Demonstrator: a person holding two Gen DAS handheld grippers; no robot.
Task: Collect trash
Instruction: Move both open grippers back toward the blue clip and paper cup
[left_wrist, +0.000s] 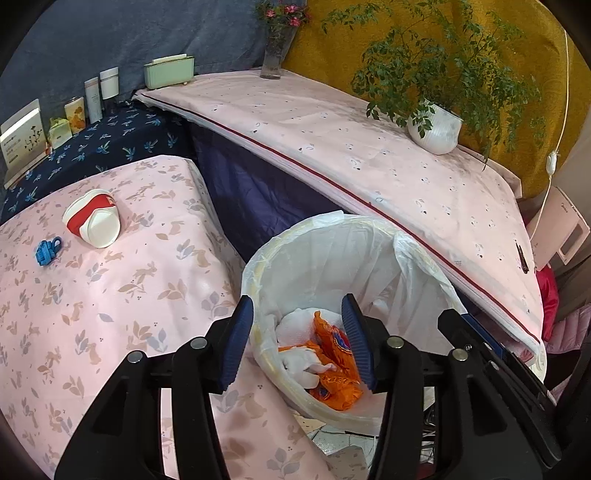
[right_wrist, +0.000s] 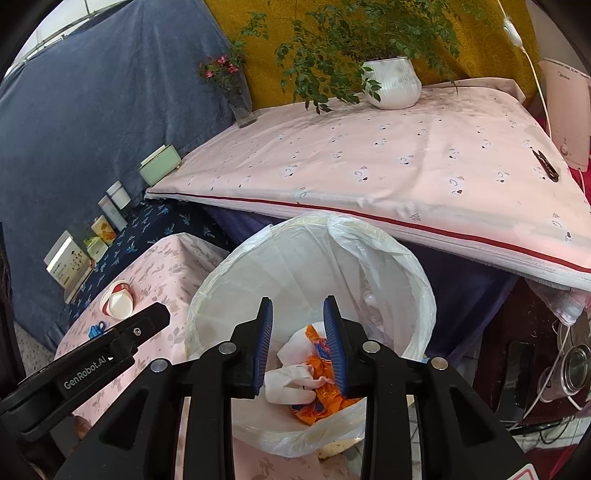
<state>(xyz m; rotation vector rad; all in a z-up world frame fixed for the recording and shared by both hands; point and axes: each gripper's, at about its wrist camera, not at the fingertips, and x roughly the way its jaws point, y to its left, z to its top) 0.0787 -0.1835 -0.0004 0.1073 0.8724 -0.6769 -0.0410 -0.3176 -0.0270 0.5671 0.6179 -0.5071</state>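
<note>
Both grippers hang over the lined trash bin (left_wrist: 369, 266), and each is released and holds nothing: the left gripper (left_wrist: 299, 343) stands wide apart, the right gripper (right_wrist: 298, 347) narrower but with a clear gap. An orange wrapper (left_wrist: 332, 369) and crumpled white tissue (left_wrist: 303, 363) already lie at the bottom of the bin. On the low table (left_wrist: 122, 314) beside it, a crushed red-and-white paper cup (left_wrist: 94, 218) and a small blue clip-like piece (left_wrist: 46, 252) remain, so the collecting looks roughly half done.
</note>
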